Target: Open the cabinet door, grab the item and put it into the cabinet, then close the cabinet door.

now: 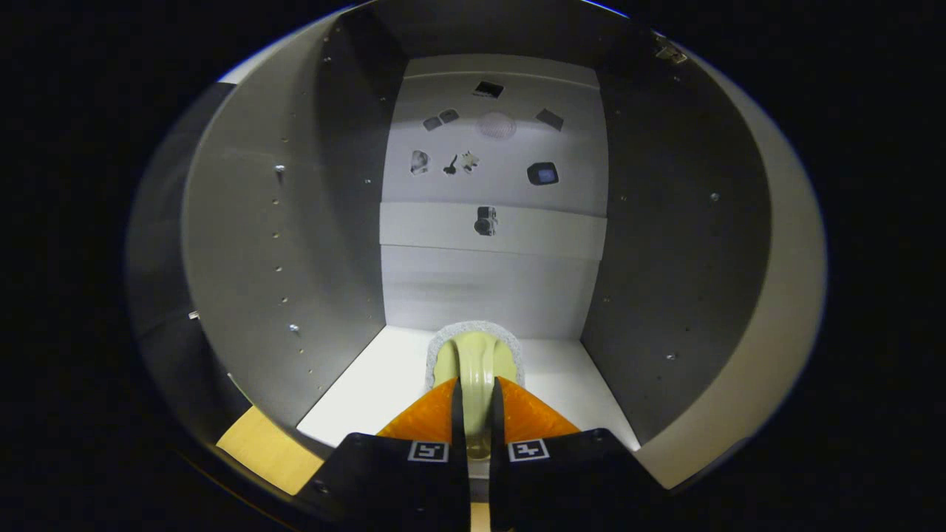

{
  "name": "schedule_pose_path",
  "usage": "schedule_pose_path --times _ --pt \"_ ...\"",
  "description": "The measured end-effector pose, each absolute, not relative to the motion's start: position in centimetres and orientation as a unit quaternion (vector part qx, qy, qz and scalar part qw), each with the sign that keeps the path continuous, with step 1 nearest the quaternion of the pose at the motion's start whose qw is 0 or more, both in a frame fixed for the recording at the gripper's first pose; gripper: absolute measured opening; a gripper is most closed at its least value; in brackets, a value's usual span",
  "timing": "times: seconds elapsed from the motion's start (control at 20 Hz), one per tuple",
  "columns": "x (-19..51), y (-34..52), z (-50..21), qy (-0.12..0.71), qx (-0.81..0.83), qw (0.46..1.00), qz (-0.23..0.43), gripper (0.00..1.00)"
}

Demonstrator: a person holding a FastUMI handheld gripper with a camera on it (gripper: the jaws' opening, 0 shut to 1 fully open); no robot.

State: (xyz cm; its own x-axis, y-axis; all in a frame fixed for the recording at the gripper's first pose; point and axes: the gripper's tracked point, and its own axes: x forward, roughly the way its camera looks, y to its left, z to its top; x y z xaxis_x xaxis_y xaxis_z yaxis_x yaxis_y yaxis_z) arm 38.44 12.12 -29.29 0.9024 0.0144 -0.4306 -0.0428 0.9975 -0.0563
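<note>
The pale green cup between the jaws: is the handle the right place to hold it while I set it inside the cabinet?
Yes, likely. The gripper is shut on the pale green cup by its narrow handle, approached from the cabinet's open front. The handle runs lengthwise between the jaws, thin enough to pinch from both sides, while the cup's rounded body just ahead looks too wide. It sits over the white cabinet floor.

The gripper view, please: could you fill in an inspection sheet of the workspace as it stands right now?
Surface: white cabinet floor, bare around the item.
Job's things: pale green cup with a speckled white rim, held by its handle inside the open cabinet.
Clutter: nothing seen.
Grippers: gripper shut on the cup's handle, both fingers pressing it.
Cables: nothing seen.
Surroundings: grey side walls with rows of shelf-pin holes; small stickers on the white back panel; tan surface outside the cabinet's front edge.
</note>
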Motion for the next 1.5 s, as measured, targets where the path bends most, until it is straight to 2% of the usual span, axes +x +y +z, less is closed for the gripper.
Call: schedule_pose_path --times 0.15,0.45,0.7,0.95,1.0,1.1,1.35,1.5 --pt "39.8 11.7 -31.7 0.239 -0.036 0.97 0.004 0.14" --pt "42.0 11.7 -32.4 0.219 -0.04 0.975 -0.008 0.18" --pt "42.6 12.1 -33.6 0.222 -0.047 0.974 0.0 0.36" --pt "42.2 13.5 -29.7 0.157 -0.078 0.984 0.019 0.39" --pt "41.8 14.0 -28.9 0.146 -0.08 0.986 0.027 0.46" --pt "40.1 14.7 -27.0 0.132 -0.077 0.987 0.04 0.53" --pt "34.0 15.5 -23.5 0.112 -0.049 0.991 0.054 0.97" --pt "30.3 14.9 -21.9 0.1 -0.038 0.993 0.044 0.98"
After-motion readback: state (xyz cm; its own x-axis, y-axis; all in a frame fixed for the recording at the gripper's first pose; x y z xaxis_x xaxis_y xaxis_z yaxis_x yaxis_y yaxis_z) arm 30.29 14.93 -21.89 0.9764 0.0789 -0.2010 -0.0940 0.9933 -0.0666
